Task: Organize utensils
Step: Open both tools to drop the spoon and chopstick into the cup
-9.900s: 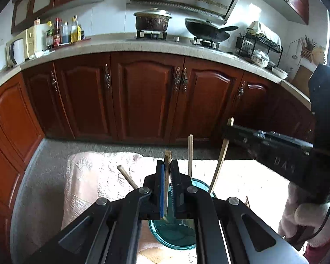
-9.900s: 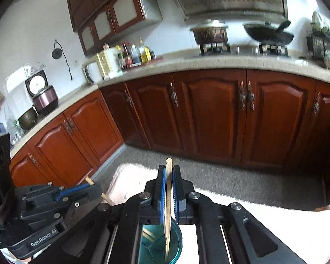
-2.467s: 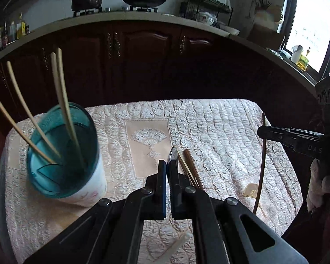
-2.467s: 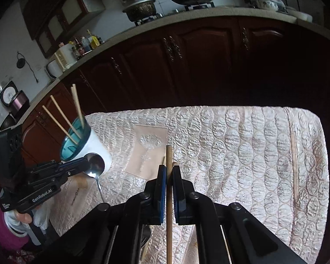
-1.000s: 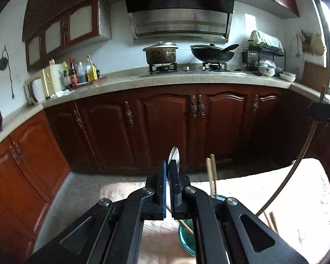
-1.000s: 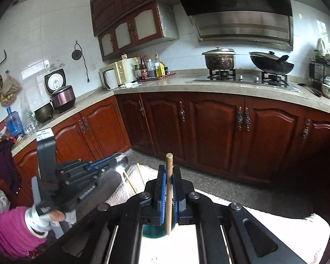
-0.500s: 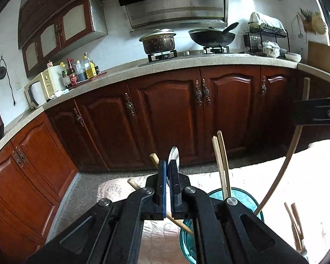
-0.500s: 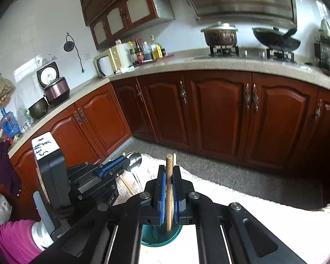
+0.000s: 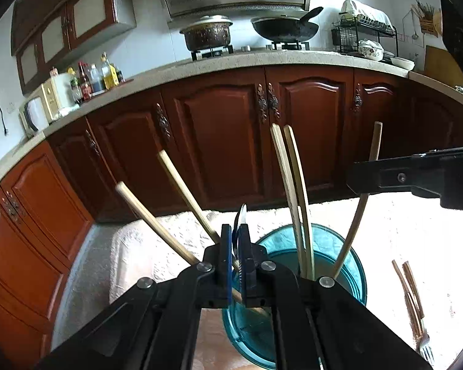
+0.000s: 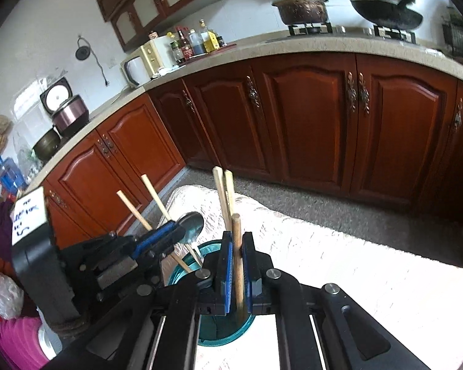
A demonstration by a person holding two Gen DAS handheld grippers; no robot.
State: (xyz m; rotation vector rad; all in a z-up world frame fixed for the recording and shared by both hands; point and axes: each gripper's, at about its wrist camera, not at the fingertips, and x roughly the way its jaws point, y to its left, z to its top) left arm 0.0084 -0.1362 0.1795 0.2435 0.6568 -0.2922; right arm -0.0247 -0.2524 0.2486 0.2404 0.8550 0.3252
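Both grippers lowered over cup (image 9: 339,246), chopstick (image 10: 237,256) upright (spoon (image 10: 193,229) tilted)

Red-brown cabinets (image 9: 219,141), seemingly grey floor (image 10: 339,212)

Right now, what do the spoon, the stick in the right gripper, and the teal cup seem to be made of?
Spoon: likely polished metal; its bowl shines with reflections.
Stick in the right gripper: probably wood or bamboo; pale tan and matte.
Teal cup: seemingly translucent plastic, perhaps glass; glossy and see-through.
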